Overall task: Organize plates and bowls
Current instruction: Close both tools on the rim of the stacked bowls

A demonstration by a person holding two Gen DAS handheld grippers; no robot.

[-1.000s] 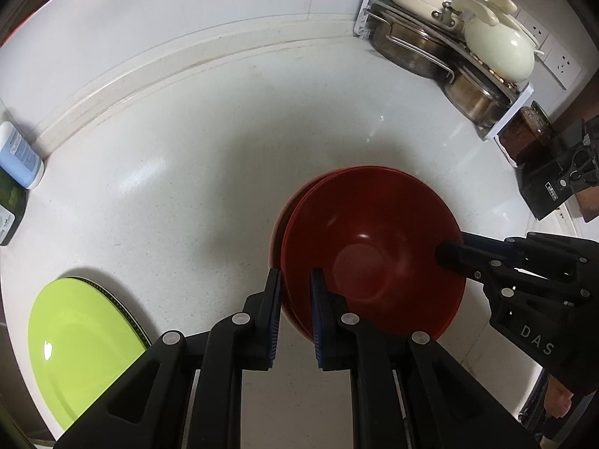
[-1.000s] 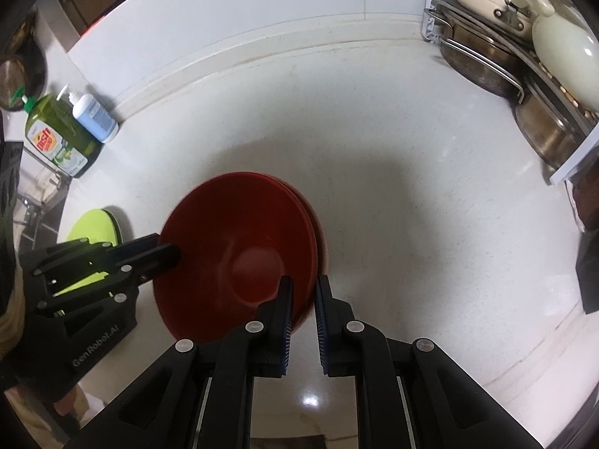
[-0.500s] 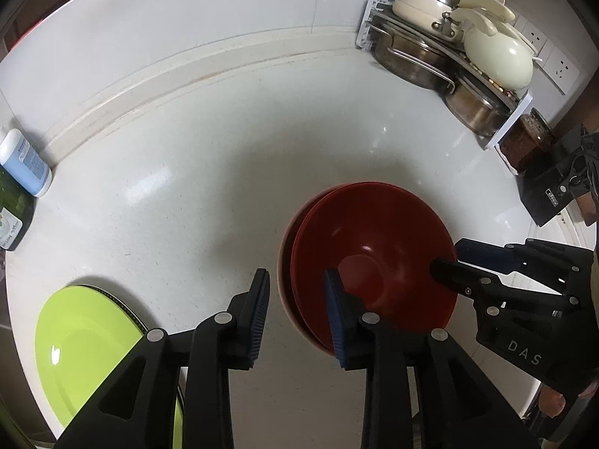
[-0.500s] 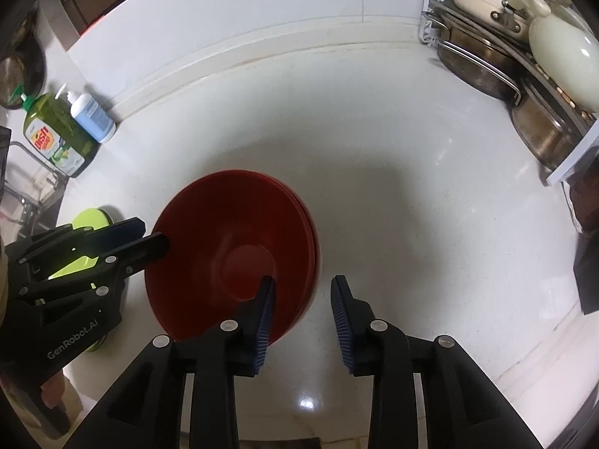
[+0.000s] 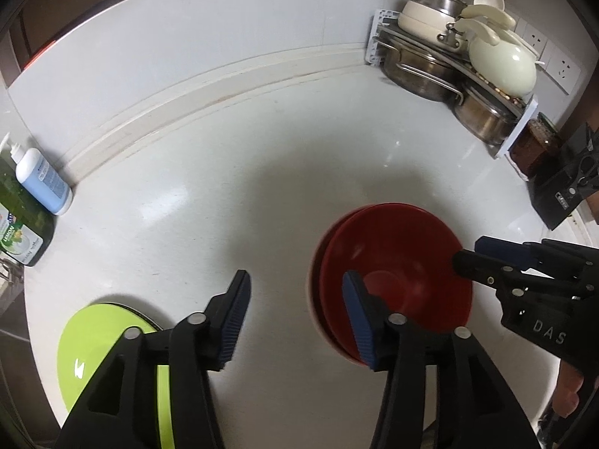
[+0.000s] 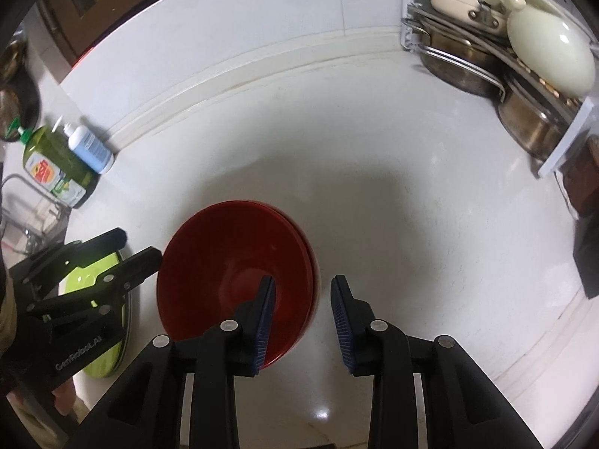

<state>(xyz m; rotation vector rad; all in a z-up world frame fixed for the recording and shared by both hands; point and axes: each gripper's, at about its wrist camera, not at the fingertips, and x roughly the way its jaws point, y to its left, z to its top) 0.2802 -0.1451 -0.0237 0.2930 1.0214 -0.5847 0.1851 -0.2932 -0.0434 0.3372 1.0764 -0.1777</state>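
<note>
Tongs, the left gripper [image 5: 295,314] and right gripper [image 6: 301,316], are both standing spread beside the stacked red bowls [image 5: 393,277] mid-counter, so the green plate [image 5: 108,348] at the counter's front left edge is likely calling for the next grasp.

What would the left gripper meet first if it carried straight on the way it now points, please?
Probably only bare countertop: the left gripper is open, the red bowls sit just right of its line, though depth is unclear.

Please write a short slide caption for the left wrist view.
Open left gripper above white counter, beside stacked red bowls, green plate at lower left.
</note>
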